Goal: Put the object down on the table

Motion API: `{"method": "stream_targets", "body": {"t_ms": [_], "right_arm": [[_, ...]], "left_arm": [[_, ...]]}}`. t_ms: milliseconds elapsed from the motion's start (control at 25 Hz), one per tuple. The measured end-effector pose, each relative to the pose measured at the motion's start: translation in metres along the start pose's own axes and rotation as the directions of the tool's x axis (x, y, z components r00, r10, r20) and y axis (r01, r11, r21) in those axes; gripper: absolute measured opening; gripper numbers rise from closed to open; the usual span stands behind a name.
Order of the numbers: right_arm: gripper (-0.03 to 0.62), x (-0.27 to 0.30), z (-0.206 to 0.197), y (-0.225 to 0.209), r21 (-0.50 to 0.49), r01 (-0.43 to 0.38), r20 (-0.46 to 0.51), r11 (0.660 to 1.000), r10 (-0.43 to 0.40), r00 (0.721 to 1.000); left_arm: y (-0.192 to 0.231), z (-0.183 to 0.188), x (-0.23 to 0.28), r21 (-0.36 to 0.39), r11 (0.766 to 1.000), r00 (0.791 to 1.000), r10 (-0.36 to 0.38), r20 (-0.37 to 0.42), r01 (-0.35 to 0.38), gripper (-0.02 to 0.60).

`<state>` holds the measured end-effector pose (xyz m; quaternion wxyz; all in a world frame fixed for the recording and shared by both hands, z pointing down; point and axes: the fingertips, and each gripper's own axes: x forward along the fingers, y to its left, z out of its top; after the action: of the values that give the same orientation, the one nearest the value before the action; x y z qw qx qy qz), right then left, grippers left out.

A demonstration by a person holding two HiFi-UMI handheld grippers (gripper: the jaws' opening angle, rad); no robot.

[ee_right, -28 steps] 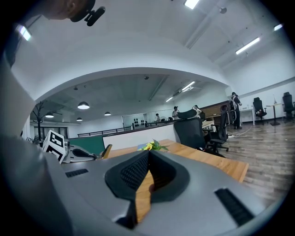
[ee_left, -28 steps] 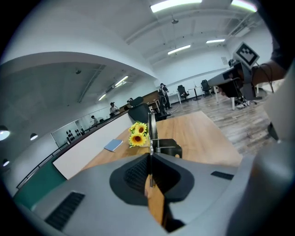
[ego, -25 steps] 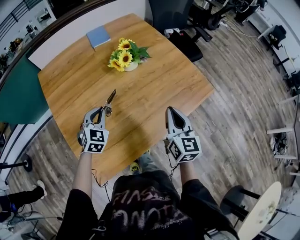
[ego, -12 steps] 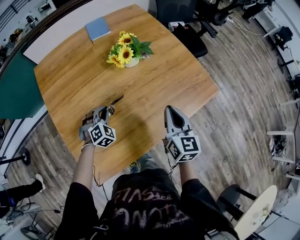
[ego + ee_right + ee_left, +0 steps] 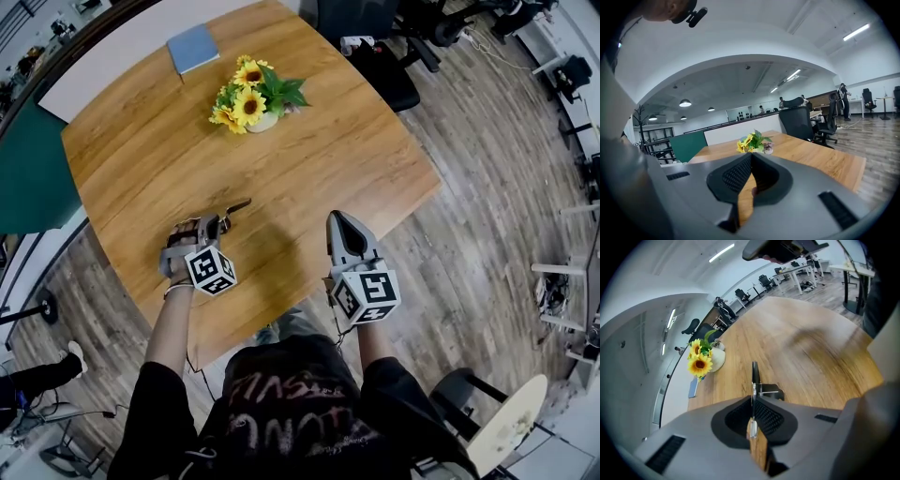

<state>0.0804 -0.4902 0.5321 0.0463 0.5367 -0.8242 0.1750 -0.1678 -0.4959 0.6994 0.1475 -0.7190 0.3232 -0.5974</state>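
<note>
left gripper [image 5: 753,401] clamps a thin metal tool [image 5: 754,373]; right gripper [image 5: 751,158] closed, empty.

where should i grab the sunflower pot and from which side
Grip the white pot low on its rounded sides, coming in level from the near side: the sunflowers and leaves spread over its top, leaving that side bare. The right gripper is free; the left gripper holds a metal tool.

A: table state?
B: Wooden table [image 5: 309,178], rounded corners. Sunflowers [image 5: 246,98] in a white pot [image 5: 263,122] toward the far side. Blue notebook [image 5: 192,47] at the far left corner, apart from the pot.
A: under it?
B: Plank floor [image 5: 469,187].
</note>
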Motion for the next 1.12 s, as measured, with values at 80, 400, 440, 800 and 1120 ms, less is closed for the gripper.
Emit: {"method": "stream_targets", "body": {"t_ms": [80, 400, 440, 800, 1120], "right_arm": [[0.005, 0.002, -0.001, -0.001, 0.000, -0.001, -0.008, 1.000, 0.001, 1.000], [0.005, 0.004, -0.003, -0.001, 0.003, -0.007, -0.016, 1.000, 0.007, 1.000], [0.005, 0.004, -0.005, 0.000, 0.004, -0.007, -0.018, 1.000, 0.007, 1.000], [0.005, -0.004, -0.004, -0.004, 0.002, 0.012, -0.012, 1.000, -0.012, 1.000], [0.005, -0.016, 0.000, 0.000, -0.002, 0.022, -0.001, 1.000, -0.022, 1.000]], "left_arm": [[-0.008, 0.000, 0.003, 0.022, 0.999, 0.999, -0.031, -0.012, 0.031, 0.023], [-0.022, -0.001, 0.006, 0.053, 0.996, 0.997, -0.073, -0.033, 0.075, 0.038], [-0.024, -0.002, 0.006, 0.053, 0.995, 0.996, -0.080, -0.034, 0.081, 0.043], [-0.040, -0.004, 0.012, 0.032, 0.988, 0.988, -0.152, -0.042, 0.153, 0.089], [-0.045, 0.001, 0.004, -0.037, 0.979, 0.979, -0.202, -0.008, 0.201, 0.150]]}}
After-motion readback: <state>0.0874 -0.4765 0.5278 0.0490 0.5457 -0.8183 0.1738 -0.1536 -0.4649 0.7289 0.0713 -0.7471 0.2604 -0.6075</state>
